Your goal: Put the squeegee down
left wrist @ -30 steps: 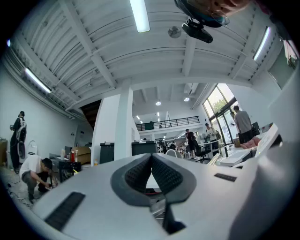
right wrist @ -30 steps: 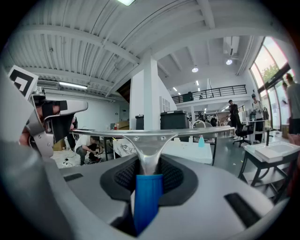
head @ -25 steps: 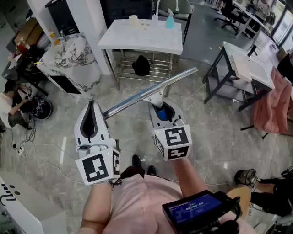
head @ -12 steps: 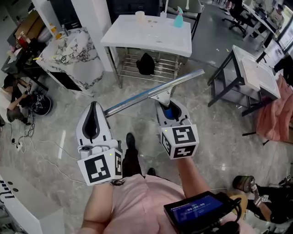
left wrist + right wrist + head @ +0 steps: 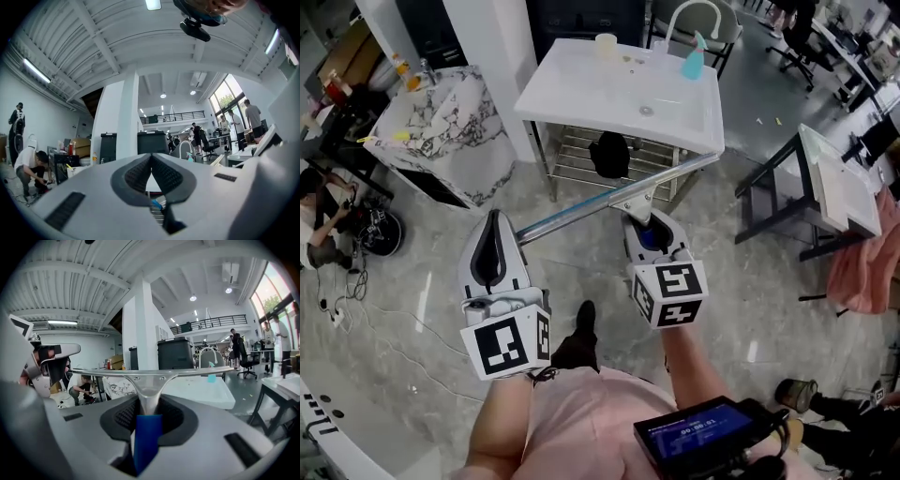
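Right claw point(image 5: 640, 225) is clamped on the squeegee point(image 5: 581, 213): in the right gripper view its dark pads point(image 5: 125, 414) press on the blue handle point(image 5: 147, 437), and the metal neck rises out of the claw's point(image 5: 149, 405) tip. The long metal blade point(image 5: 154, 373) lies crosswise just beyond those tips. In the head view one end of the blade reaches past the front of the left claw point(image 5: 492, 217) and the other end stretches out to the right claw's far side. The squeegee hangs in the air above the grey stone floor point(image 5: 412, 300), resting on nothing.

Left claw point(image 5: 151, 158) is closed with nothing in it, its ribbed pads point(image 5: 137, 174) meeting at the tip, and it is held beside the right claw.

Ahead of both claws stands a white tabletop point(image 5: 581, 94) with a faucet point(image 5: 686, 13). A teal spray bottle point(image 5: 693, 62) and a pale cup point(image 5: 606, 44) stand at its far edge. Beyond the left claw is a marble-patterned counter point(image 5: 441, 117).
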Demonstrator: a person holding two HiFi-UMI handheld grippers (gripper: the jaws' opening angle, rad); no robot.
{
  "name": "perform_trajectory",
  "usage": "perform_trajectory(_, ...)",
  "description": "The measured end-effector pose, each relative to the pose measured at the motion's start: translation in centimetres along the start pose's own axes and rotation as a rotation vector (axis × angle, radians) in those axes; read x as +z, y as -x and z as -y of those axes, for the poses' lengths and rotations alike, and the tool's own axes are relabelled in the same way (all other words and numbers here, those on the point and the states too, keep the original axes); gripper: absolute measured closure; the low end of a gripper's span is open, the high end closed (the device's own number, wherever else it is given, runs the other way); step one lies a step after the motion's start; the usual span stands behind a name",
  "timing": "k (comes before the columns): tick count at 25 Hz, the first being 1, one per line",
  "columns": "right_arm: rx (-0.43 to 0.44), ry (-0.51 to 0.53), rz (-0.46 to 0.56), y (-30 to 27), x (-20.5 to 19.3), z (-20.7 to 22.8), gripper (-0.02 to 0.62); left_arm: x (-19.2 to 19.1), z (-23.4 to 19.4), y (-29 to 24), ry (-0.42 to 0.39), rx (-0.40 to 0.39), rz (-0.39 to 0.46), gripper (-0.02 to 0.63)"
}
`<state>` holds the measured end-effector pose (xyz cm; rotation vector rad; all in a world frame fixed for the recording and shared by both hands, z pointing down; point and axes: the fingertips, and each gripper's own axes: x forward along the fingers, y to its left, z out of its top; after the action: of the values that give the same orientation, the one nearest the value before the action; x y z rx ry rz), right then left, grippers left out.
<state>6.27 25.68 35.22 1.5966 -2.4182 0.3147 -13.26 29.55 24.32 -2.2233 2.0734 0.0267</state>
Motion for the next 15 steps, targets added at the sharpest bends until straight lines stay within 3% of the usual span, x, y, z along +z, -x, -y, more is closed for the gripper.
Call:
perform_trajectory(7,-0.04,0.009,0.021,-8.4,5.2,0.9,0.505,0.9,-3.7,-10.0,0.006,-0.044,0.04,0.597)
perform_trajectory(15,-0.096,0.007,0.026,-12.5,7.9,4.0,0.505,0.3,-4.2,-16.7,0.009,-0.083,0.043,0.597)
